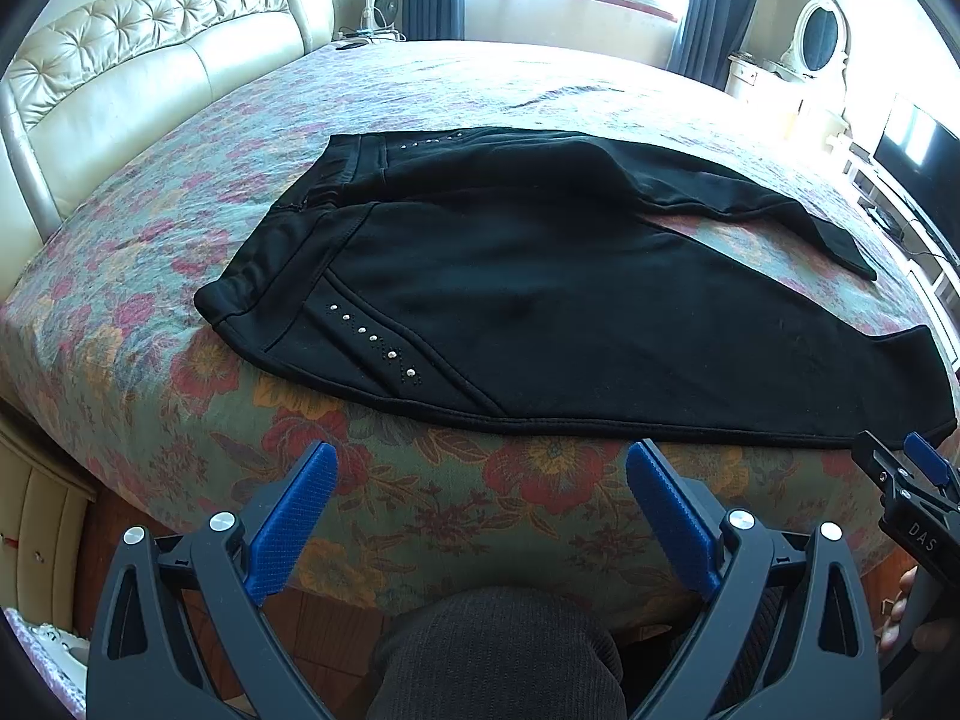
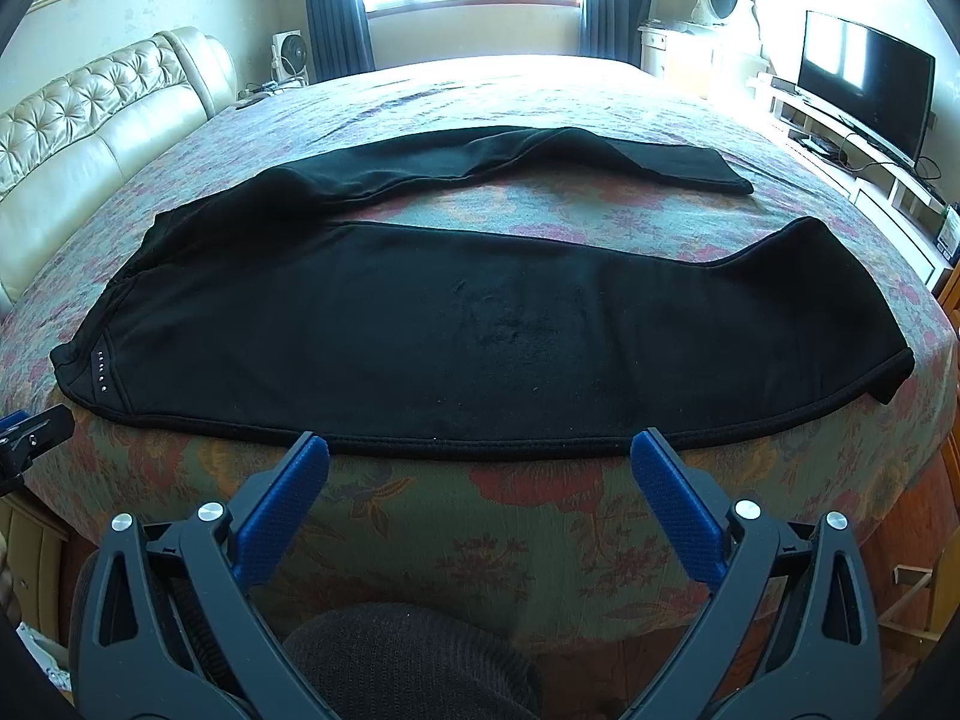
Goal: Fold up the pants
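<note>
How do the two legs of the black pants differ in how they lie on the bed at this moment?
The near leg lies flat and straight along the bed's front edge, just ahead of both open tongs; the far leg angles away, leaving a wedge of floral bedspread between them. The near leg's cuff end bends and humps up at the right; the far leg's cuff lies flat. The far leg shows a raised fold along its middle. Both are black, unfolded, joined at the waistband.

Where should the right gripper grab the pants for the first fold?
Probably the near leg's cuff. It lies flat by the bed edge, clear of the far leg. Bring the open right gripper in low from the near side, under the hem.
</note>
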The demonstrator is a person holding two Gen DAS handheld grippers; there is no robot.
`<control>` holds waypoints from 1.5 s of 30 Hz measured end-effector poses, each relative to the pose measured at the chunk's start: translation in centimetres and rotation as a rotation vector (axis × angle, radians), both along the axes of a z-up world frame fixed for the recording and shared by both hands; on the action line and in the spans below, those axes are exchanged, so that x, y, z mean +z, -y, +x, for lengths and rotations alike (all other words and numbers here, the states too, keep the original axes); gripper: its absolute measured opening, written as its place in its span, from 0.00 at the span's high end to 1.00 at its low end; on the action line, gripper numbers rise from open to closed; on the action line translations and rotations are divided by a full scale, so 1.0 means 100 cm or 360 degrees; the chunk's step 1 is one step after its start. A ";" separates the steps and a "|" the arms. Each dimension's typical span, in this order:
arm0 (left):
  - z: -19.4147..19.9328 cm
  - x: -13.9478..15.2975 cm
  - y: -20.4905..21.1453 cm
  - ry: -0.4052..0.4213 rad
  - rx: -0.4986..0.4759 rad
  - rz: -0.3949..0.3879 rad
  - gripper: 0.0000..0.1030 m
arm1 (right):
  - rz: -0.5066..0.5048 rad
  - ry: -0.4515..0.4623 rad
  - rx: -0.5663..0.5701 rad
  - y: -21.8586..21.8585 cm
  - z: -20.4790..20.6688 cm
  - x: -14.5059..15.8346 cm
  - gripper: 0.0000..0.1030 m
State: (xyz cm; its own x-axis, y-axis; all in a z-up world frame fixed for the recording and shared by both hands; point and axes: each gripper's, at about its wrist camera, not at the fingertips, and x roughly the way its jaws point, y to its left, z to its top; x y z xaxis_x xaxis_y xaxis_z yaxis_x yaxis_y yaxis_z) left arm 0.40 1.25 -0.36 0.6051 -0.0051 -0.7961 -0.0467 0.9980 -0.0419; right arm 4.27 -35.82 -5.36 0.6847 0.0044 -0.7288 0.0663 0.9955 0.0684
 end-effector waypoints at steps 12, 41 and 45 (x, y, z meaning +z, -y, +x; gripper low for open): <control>0.000 0.001 0.002 0.0003 -0.0014 0.0004 0.07 | 0.0018 -0.0021 0.0008 0.001 0.002 -0.002 0.02; 0.272 -0.014 -0.242 0.0048 0.0010 -0.1097 0.07 | 0.0167 -0.0127 0.0205 -0.021 0.097 -0.006 0.02; 0.327 -0.021 -0.259 0.0029 -0.0024 -0.1079 0.07 | 0.0209 -0.0109 0.0251 -0.026 0.111 -0.003 0.02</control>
